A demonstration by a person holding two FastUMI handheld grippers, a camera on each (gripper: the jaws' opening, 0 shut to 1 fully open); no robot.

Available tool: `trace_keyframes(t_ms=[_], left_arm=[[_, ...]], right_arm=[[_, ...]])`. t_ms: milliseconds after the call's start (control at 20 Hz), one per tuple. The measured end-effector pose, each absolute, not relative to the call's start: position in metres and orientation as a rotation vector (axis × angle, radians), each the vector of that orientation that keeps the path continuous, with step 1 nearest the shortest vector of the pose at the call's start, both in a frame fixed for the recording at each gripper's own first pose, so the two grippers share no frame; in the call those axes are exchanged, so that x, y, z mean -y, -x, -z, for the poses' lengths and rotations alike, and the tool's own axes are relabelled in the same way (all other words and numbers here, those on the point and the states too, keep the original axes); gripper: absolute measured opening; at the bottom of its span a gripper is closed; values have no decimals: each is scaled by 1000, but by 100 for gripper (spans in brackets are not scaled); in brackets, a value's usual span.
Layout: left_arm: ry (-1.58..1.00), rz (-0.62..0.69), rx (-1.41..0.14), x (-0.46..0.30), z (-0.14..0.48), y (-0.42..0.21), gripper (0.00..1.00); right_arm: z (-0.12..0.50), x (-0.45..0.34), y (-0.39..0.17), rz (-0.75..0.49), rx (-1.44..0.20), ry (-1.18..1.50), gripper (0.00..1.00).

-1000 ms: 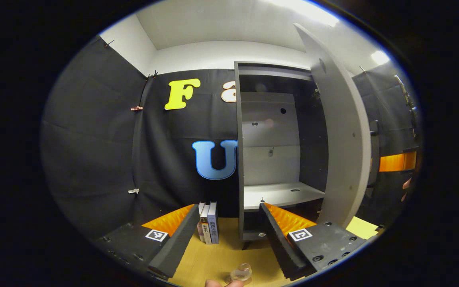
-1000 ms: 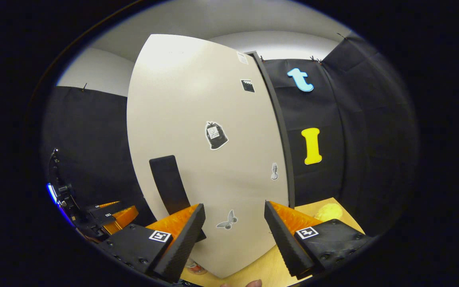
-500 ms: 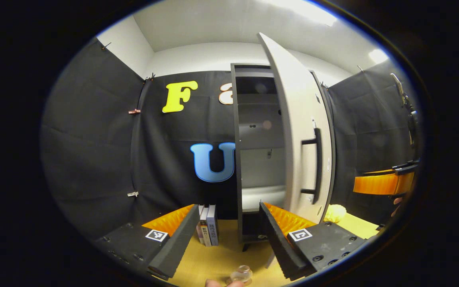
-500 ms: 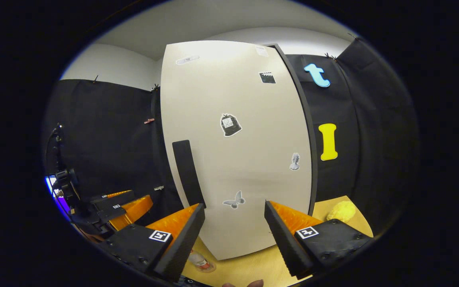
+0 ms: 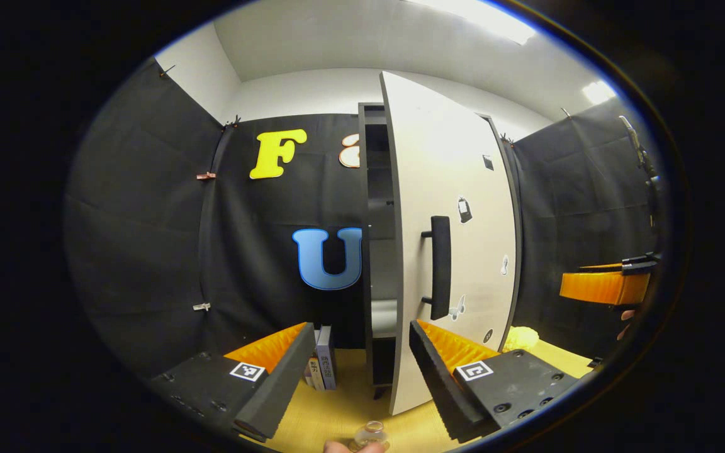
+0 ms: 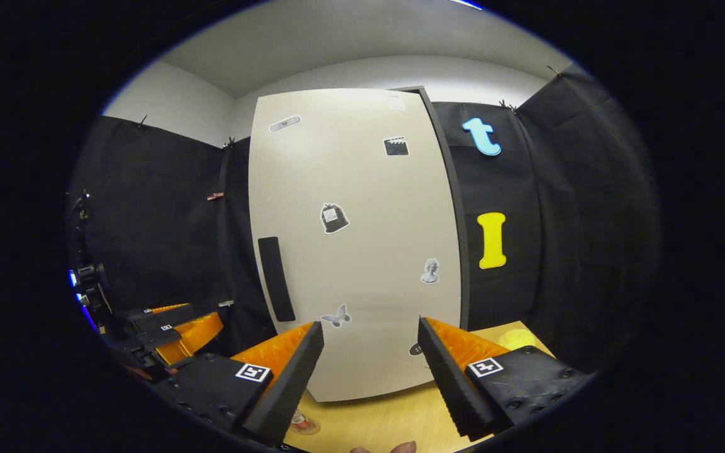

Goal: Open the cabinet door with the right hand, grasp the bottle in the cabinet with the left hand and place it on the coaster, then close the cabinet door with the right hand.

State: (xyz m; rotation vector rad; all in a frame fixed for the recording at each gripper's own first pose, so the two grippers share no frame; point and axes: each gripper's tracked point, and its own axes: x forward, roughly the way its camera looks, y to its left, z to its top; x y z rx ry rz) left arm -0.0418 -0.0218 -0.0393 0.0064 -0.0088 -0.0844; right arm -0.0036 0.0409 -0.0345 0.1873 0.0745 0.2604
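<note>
Item: tall cabinet with pale matte door (image 6: pixel 356 251), decorated with small stickers and fitted with a black vertical bar handle (image 5: pixel 440 267). The door stands nearly shut; a narrow dark gap at its handle side shows in the left gripper view, so the closing step looks nearly done, not finished.

Item: right hand-held gripper (image 6: pixel 369 371), fingers spread wide and empty, facing the door front, apparently placed to push it home.

Item: left hand-held gripper (image 5: pixel 359 371), fingers likewise wide apart, holding nothing, held back from the cabinet (its work seems over).

Item: small clear bottle (image 5: pixel 370 434), standing on the yellow wooden desk (image 5: pixel 337 412) just below the left hand-held gripper; whether a coaster lies under it cannot be told there. The right gripper view shows a bottle on a round coaster at its lower edge.

Item: upright books (image 5: pixel 321 368) beside the cabinet.

Item: yellow lump (image 6: pixel 513 338) on the desk, right of the door.
</note>
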Motion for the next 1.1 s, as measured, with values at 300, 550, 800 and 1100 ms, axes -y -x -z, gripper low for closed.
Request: trace_keyframes(t_ms=[300, 550, 800, 1100], left_arm=[[-18, 110, 11, 35, 39, 42, 95], [-15, 127, 9, 41, 39, 40, 97], [-12, 140, 12, 49, 38, 38, 95], [-15, 139, 13, 50, 39, 38, 95]], right_arm=[[42, -9, 0, -177, -83, -197, 98], [40, 4, 0, -139, -71, -188, 98], [39, 8, 1, -131, -67, -183, 98], [39, 8, 1, -130, -66, -183, 98]])
